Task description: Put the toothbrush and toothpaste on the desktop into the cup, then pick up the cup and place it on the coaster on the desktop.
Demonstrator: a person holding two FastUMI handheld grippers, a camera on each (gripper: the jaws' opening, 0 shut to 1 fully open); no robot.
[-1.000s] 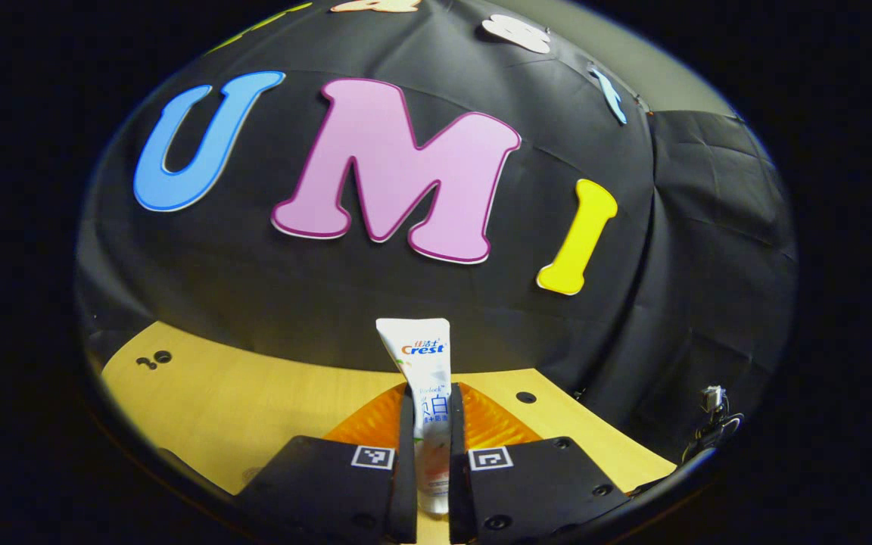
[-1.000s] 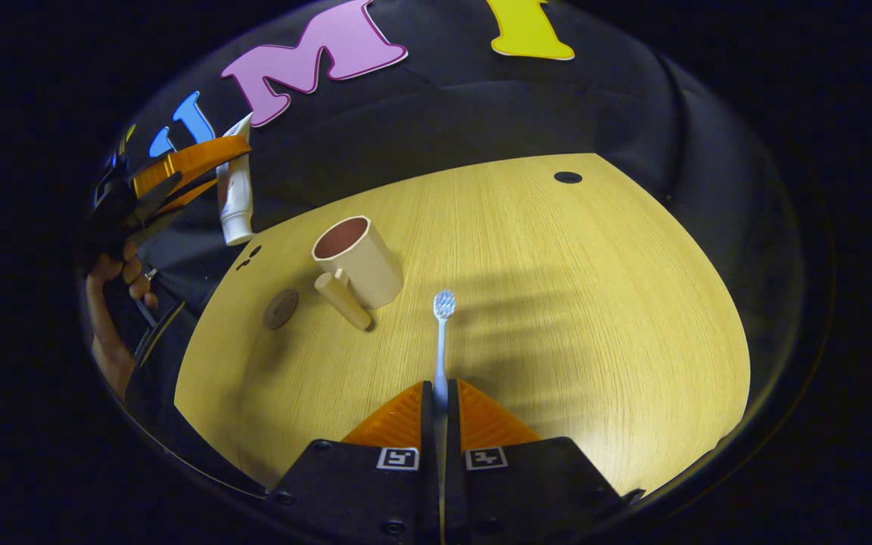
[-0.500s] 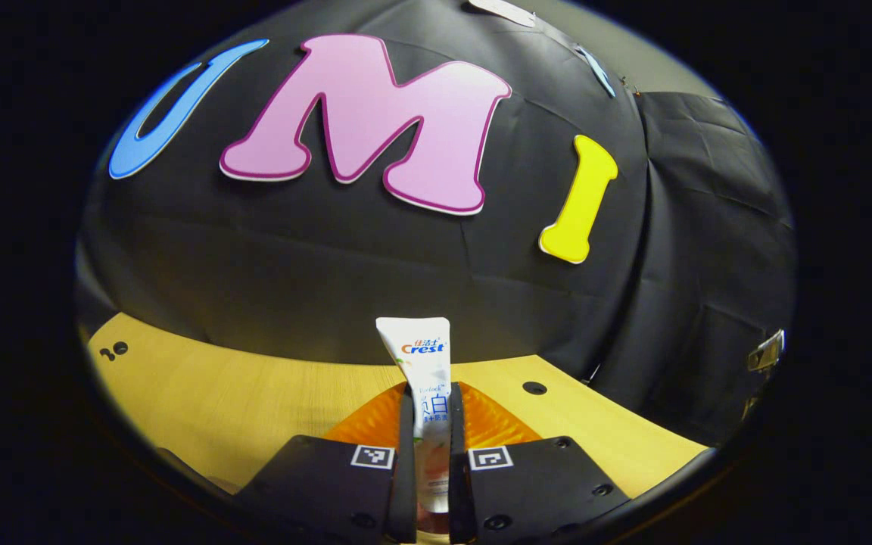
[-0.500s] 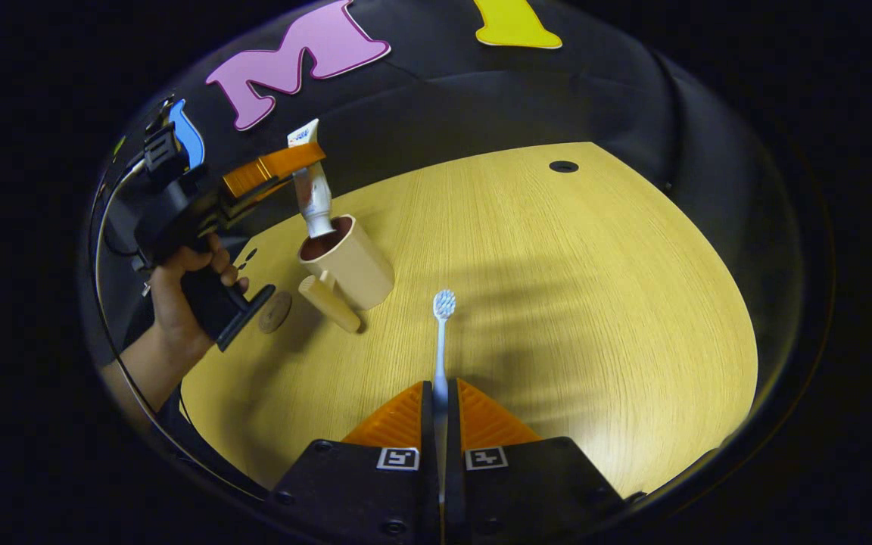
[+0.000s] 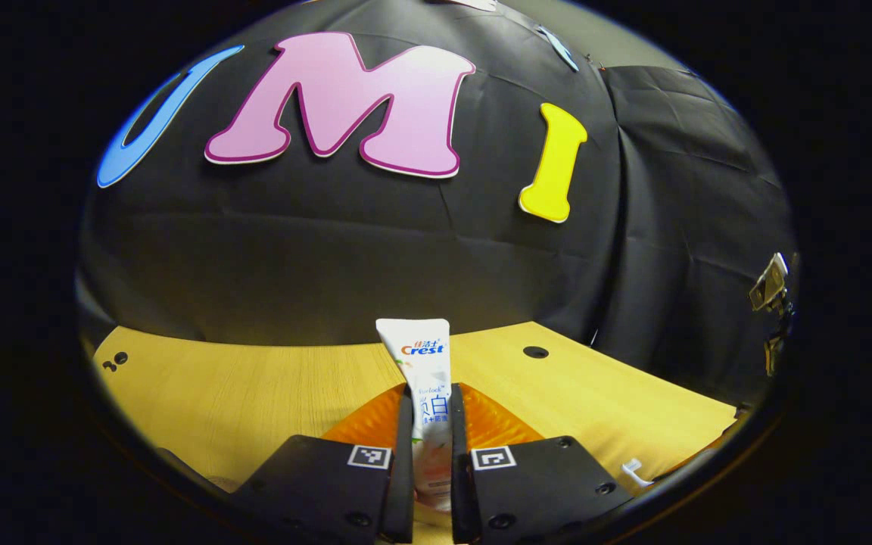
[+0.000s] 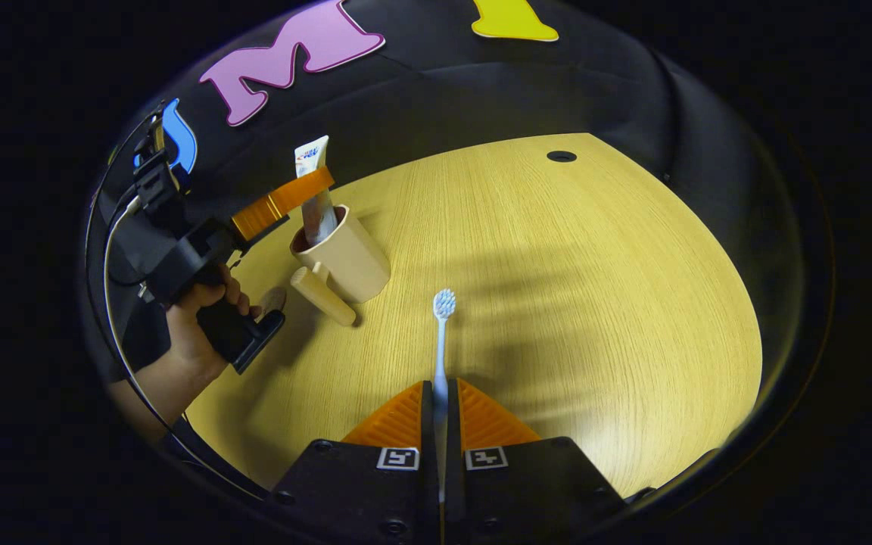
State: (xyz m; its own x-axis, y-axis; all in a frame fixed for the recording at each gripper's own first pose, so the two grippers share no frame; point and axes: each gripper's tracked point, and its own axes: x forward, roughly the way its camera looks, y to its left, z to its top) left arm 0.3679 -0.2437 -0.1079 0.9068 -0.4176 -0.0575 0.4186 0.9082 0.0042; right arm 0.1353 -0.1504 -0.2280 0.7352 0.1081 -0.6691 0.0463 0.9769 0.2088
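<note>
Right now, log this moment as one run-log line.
left gripper: shut on white toothpaste tube, lower end inside beige cup | right gripper: shut on pale blue toothbrush | round brown coaster: bare

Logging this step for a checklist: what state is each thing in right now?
toothpaste: lower end inside the cup, clamped by the left gripper
cup: upright on the desktop, off the coaster
toothbrush: clamped in the right gripper, bristles forward
coaster: bare, beside the cup

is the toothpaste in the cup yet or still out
Partly in: the white toothpaste tube stands cap-down inside the beige cup, with the left gripper clamping it.
</note>
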